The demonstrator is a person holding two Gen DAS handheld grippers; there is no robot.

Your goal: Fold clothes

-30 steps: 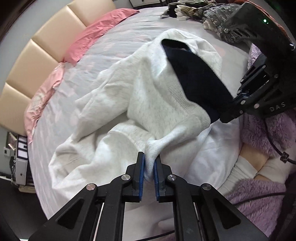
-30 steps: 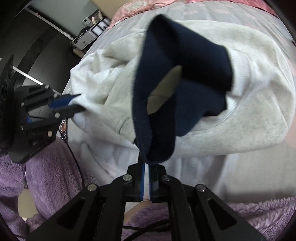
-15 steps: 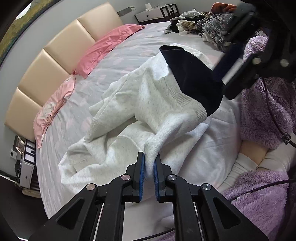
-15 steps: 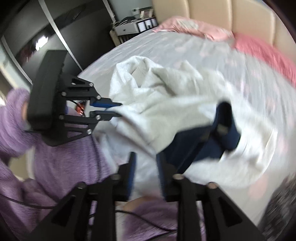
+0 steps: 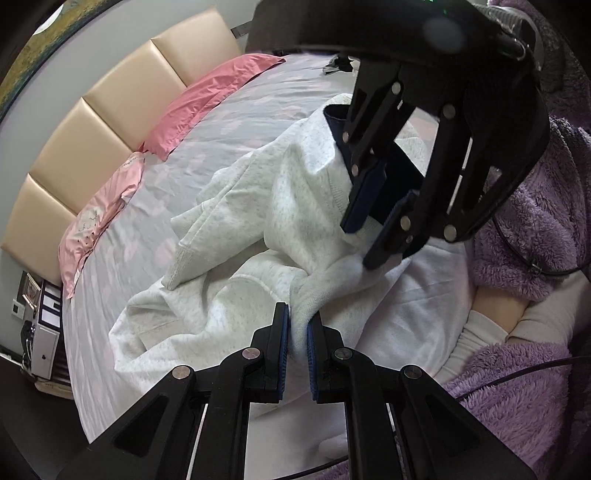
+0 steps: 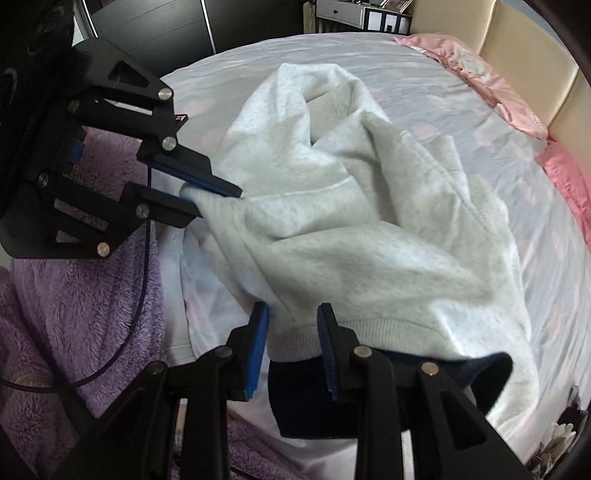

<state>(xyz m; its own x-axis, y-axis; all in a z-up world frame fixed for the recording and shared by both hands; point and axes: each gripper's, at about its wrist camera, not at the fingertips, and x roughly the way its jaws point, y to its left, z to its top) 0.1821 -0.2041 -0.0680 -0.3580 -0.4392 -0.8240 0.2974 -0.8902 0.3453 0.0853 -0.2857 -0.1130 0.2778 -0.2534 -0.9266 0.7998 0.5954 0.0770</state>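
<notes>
A light grey sweatshirt [image 5: 306,206] [image 6: 332,221] with a navy lining [image 6: 306,398] lies crumpled on the bed. My left gripper [image 5: 297,323] is shut on a fold of its fabric near the bed's front edge; in the right wrist view the left gripper [image 6: 218,201] shows at the left, pinching that fold. My right gripper [image 6: 291,312] is open, its jaws standing either side of the ribbed hem [image 6: 295,338] without closing on it. In the left wrist view the right gripper [image 5: 360,243] hangs over the sweatshirt, with navy cloth [image 5: 399,173] showing behind its fingers.
The bed sheet [image 5: 221,122] is pale lilac, with pink pillows [image 5: 207,103] along a beige padded headboard [image 5: 110,110]. A person's purple fluffy robe [image 5: 535,229] [image 6: 81,295] is close at the bed's near edge. A cabinet [image 6: 354,14] stands beyond the bed.
My right gripper let go of the navy part, opened, and swung over to the ribbed hem near the left gripper. The sweatshirt has sunk lower. The left gripper kept its hold.
</notes>
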